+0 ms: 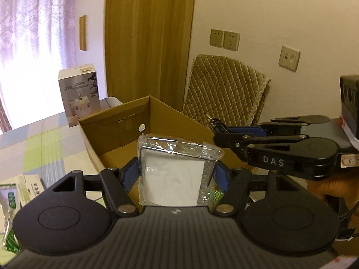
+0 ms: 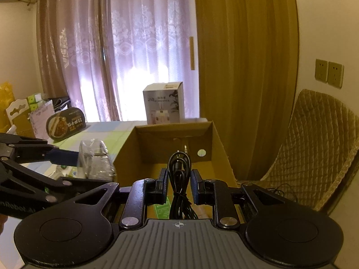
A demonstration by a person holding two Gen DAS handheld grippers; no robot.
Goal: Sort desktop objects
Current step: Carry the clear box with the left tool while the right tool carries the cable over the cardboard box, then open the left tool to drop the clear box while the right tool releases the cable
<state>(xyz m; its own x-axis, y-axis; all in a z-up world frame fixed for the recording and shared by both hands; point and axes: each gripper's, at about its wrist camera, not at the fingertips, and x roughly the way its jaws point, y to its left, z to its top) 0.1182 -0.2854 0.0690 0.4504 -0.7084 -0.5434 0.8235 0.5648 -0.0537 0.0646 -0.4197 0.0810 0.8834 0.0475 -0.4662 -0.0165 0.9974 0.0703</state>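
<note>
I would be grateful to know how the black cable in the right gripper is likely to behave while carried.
The black cable probably stays floppy: its loops sag between the jaws. It looks light. Its plug end may swing or snag on the cardboard box.

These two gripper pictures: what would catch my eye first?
Probably the open cardboard box in the middle of the table, with both tools poised at it. The left gripper clamps a plastic-wrapped packet in its jaws, and the right gripper pinches a coiled black cable above the box.
</note>
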